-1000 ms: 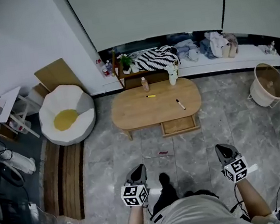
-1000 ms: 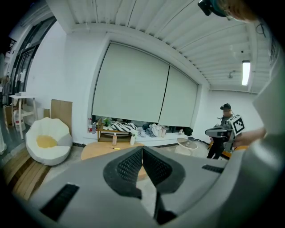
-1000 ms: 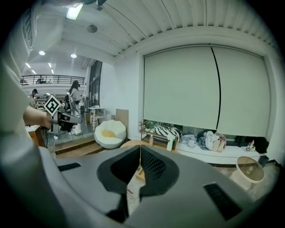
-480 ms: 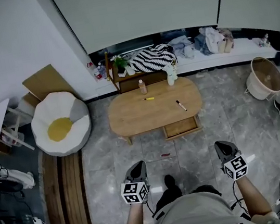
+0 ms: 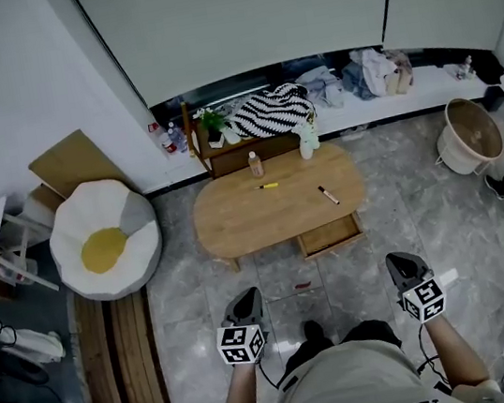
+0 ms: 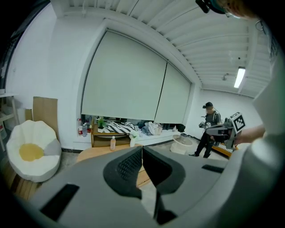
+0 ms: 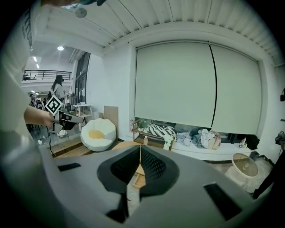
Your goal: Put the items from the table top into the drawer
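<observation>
Oval wood table (image 5: 237,227) stands well away from the person, w/ its drawer (image 5: 331,233) pulled open under the front right. Left gripper (image 5: 246,298) & right gripper (image 5: 403,266) hang low by the person, jaws pressed together, both empty. On the tabletop are a small bottle (image 5: 255,164) at the back edge, a black marker (image 5: 328,195) at right and a yellow pen (image 5: 269,185) near the bottle.

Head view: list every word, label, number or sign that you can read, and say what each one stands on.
"ATTITUDE", probably, cut by the picture's edge: print on the shirt.
Smaller line above it: too small to read.
Left marker cube, right marker cube: patterns only, no words.
Bottle label: too small.
</observation>
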A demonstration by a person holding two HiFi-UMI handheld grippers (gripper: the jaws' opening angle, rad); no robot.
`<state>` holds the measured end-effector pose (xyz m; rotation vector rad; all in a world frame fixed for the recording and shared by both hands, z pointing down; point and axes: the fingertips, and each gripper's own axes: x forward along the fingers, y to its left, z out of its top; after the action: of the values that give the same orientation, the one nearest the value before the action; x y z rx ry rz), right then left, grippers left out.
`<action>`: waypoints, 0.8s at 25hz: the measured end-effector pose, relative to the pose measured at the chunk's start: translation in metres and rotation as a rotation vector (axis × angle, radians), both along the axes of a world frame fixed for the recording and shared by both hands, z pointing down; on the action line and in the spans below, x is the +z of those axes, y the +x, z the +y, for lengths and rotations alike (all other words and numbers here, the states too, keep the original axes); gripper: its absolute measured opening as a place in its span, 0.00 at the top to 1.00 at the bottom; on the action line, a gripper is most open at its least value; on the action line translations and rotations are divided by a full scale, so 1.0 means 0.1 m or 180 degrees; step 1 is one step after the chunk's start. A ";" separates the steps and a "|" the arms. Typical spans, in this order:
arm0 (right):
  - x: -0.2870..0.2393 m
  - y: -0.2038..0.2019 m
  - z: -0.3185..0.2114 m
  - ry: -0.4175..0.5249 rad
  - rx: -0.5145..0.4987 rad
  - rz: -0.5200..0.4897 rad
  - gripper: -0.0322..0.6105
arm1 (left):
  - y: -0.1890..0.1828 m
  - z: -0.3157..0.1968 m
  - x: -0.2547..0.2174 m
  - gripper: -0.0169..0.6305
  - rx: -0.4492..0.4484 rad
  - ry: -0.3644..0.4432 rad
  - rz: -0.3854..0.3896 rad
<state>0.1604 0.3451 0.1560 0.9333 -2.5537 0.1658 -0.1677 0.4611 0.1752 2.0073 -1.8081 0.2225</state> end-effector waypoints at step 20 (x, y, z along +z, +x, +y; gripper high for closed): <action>0.15 -0.40 -0.55 -0.0120 -0.0101 0.0041 0.92 | -0.31 -0.44 0.08 0.94 -0.0101 -0.0047 0.0036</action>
<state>0.1200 0.2900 0.1709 0.8768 -2.5429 0.1972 -0.1991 0.4172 0.1831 1.9645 -1.8246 0.2140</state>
